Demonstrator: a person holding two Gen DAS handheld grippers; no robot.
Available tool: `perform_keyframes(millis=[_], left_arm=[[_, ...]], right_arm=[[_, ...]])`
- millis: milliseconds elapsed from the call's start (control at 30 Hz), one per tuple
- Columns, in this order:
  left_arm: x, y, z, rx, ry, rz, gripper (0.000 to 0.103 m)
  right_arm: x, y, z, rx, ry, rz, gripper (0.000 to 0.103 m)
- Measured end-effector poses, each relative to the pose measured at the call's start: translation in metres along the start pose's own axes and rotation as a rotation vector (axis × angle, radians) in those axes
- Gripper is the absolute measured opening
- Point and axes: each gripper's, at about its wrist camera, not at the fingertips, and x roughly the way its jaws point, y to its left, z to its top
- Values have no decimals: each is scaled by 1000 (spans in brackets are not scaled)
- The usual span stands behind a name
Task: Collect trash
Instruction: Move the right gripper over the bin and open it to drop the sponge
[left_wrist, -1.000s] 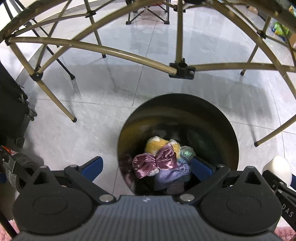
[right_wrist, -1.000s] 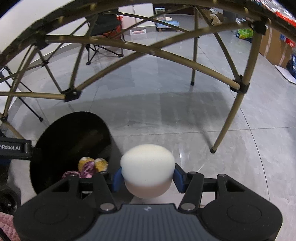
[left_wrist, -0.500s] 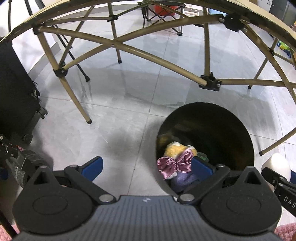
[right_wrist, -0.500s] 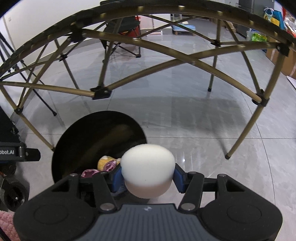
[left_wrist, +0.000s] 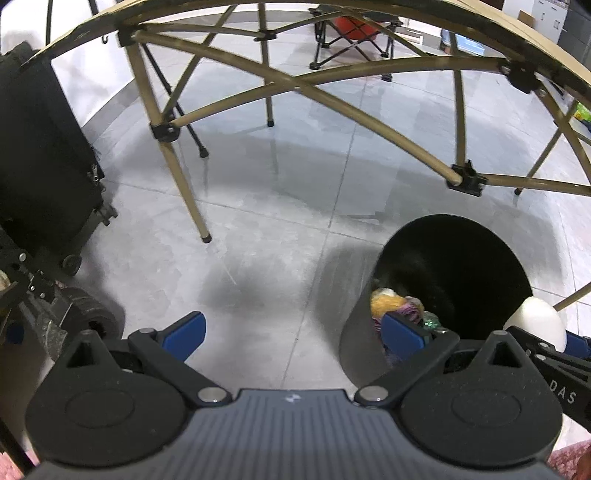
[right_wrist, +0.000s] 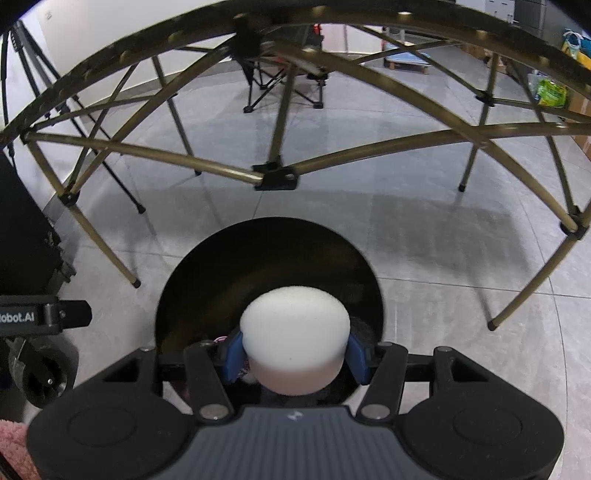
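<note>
A black round bin (right_wrist: 266, 266) stands on the grey tiled floor, directly below my right gripper (right_wrist: 295, 350). That gripper is shut on a white foam puck (right_wrist: 295, 332), held over the bin's mouth. In the left wrist view the bin (left_wrist: 461, 266) sits at the right, with a yellow plush and purple fabric (left_wrist: 388, 302) inside. The white puck (left_wrist: 539, 321) shows at the bin's right rim. My left gripper (left_wrist: 291, 332) is open and holds nothing, over bare floor left of the bin.
A folding table's tan metal legs and crossbars (right_wrist: 273, 173) arch over the bin. A black wheeled case (left_wrist: 40, 177) stands at the left. A camping chair (right_wrist: 284, 85) and boxes sit farther back. Pink fabric (right_wrist: 14, 443) edges the bottom left.
Both grippers have slid sideways: the bin went from under the left gripper to its right, and now lies centred under the right gripper with the puck.
</note>
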Motion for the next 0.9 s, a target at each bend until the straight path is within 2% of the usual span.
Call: perform_keyframes(millis=[433,900], left_arm=[[9,37,-6,-49,20,26,103],[10,44,-8,-58,23,25,103]], right_arm=[[29,34,3,-10,55,1,55],[44,43,7,15,65,-7,58]])
